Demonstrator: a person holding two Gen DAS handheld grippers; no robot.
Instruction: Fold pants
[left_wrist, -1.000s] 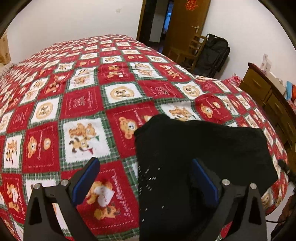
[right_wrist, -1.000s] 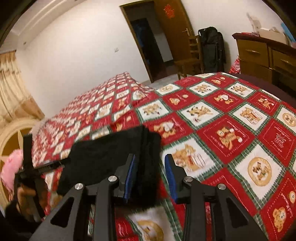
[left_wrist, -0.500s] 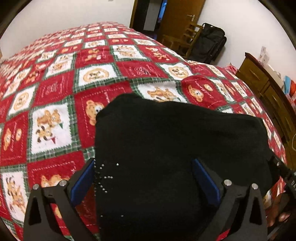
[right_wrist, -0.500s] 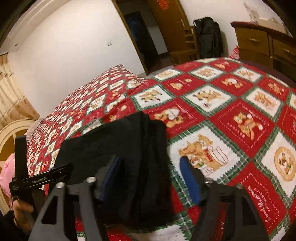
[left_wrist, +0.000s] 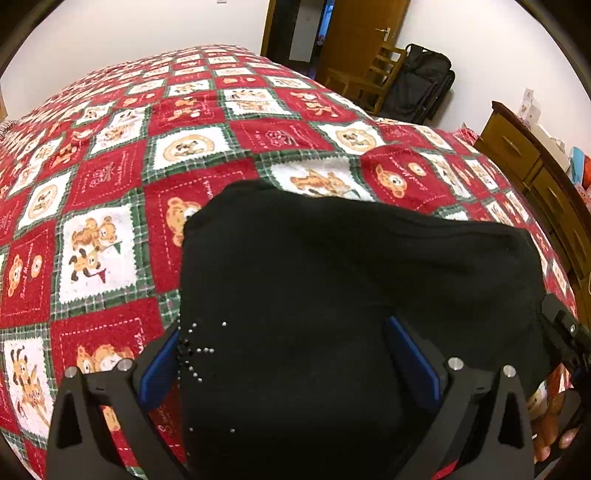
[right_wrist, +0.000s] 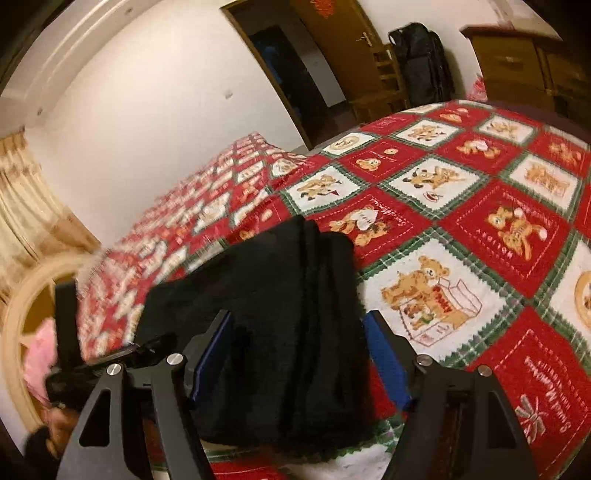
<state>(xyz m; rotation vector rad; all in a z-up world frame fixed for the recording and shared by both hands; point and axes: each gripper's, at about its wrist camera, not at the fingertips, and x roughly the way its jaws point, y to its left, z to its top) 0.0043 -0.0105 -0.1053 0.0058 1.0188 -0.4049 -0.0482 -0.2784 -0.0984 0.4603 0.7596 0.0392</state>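
The folded black pants (left_wrist: 351, 295) lie on the quilted bed, with small silver studs (left_wrist: 195, 350) near their left edge. My left gripper (left_wrist: 284, 354) hangs low over the near part of the pants, open. Its left pad (left_wrist: 159, 365) sits at the pants' left edge and its right pad (left_wrist: 410, 354) stands over the cloth. In the right wrist view the stacked fold of the pants (right_wrist: 288, 295) lies between my right gripper's (right_wrist: 295, 350) fingers. That gripper is open, and its blue pads (right_wrist: 384, 354) stand clear of the cloth on both sides.
A red, white and green bear quilt (left_wrist: 110, 184) covers the whole bed. A wooden dresser (left_wrist: 535, 166) stands to the right, a wooden chair (left_wrist: 369, 81) and black bag (left_wrist: 421, 85) by the door. A round headboard (right_wrist: 22, 314) and curtain (right_wrist: 33, 206) are at the left.
My right gripper's jaws have spread wide from a narrow gap at the pants' folded edge. Both grippers have sunk closer to the pants, which now fill the left wrist view.
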